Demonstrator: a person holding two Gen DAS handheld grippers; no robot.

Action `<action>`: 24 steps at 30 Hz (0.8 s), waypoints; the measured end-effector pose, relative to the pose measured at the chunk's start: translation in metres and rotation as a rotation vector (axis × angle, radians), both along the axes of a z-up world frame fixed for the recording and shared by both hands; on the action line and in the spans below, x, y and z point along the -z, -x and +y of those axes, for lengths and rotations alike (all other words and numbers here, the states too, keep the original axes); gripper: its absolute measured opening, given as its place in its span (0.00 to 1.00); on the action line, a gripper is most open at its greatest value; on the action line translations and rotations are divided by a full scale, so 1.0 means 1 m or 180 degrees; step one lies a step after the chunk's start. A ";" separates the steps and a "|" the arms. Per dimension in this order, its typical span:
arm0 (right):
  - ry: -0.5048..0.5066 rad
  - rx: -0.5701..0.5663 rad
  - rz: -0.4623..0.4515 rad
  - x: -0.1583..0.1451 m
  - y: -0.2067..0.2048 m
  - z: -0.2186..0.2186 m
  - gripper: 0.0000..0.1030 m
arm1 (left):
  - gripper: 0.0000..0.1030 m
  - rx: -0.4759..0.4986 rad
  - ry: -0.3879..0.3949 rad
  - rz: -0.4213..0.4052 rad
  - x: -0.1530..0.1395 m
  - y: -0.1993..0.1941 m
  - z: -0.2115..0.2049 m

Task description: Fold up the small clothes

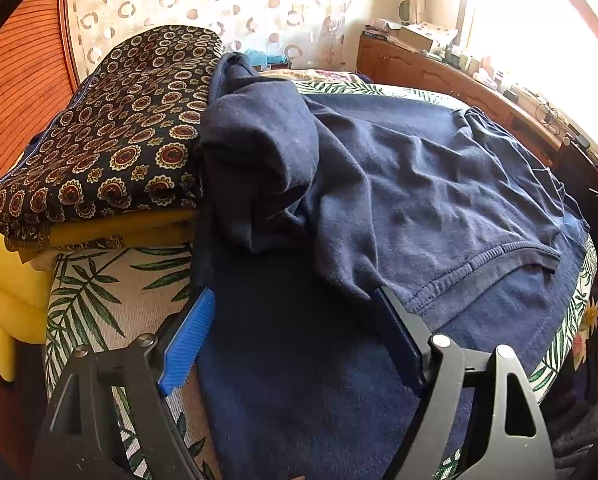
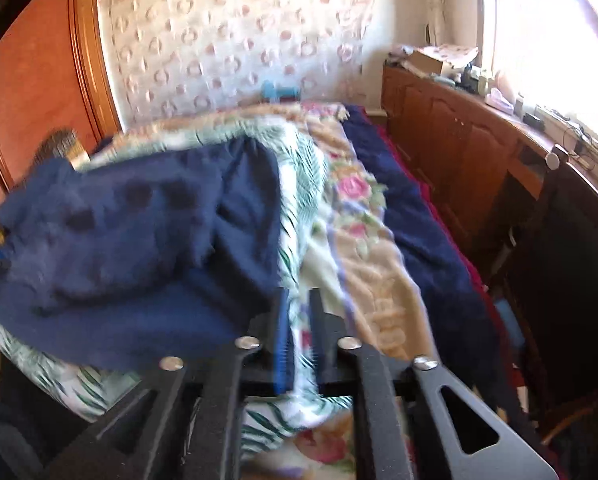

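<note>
Folding is only beginning: navy garment (image 1: 399,184) is lying rumpled on the bed (image 1: 111,292), left tongs (image 1: 295,308) gaping empty, right tongs (image 2: 299,300) nearly closed, holding nothing.

Bed w/ palm-leaf cover (image 1: 99,300) carries a dark blue towel (image 1: 299,380) w/ navy garment (image 1: 419,184) on it, folded patterned stack (image 1: 111,140) at 10 o'clock, prob. a floral blanket (image 2: 363,240) at 3.
</note>
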State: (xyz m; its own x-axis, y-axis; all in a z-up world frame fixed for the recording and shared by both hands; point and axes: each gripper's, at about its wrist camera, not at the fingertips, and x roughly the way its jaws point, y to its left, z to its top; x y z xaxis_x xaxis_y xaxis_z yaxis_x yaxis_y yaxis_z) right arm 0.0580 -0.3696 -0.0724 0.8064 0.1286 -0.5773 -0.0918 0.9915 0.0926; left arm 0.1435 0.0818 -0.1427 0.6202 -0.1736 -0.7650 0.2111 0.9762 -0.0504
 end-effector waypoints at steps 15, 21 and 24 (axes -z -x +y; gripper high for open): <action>-0.0127 -0.0275 0.0293 0.030 -0.065 0.085 0.51 | 0.79 -0.0003 -0.0006 -0.0004 0.001 0.000 0.000; -0.0048 -0.0212 0.0265 0.028 -0.073 0.095 0.51 | 0.79 -0.0022 0.0013 0.0011 -0.001 0.002 0.004; 0.0171 -0.0240 0.0119 0.035 -0.061 0.104 0.51 | 0.73 -0.0055 -0.0008 -0.0023 -0.008 0.007 0.005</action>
State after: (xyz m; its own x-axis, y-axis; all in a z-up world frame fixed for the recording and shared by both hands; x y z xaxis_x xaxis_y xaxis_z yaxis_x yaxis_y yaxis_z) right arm 0.1190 -0.2654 -0.1076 0.7734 0.1562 -0.6144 -0.1638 0.9855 0.0443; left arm 0.1369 0.0868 -0.1347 0.6287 -0.1607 -0.7608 0.1945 0.9798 -0.0463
